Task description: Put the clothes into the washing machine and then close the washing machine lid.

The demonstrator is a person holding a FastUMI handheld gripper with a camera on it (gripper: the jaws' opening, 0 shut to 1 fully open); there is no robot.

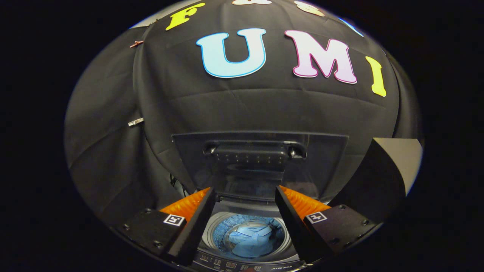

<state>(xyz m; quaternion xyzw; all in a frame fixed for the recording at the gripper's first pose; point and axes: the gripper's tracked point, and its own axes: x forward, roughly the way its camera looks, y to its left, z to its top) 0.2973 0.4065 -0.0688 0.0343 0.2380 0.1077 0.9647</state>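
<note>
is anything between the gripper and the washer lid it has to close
Nothing visible does. The gripper is open and holds nothing, and the raised lid stands upright just beyond the fingers with only open air between. Below, the blue clothes already lie in the drum, under the rim.

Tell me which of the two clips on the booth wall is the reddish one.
The upper clip, high on the cloth's left seam, is the reddish one; the lower clip on that seam is pale silver. The open gripper points over the washing machine.
</note>
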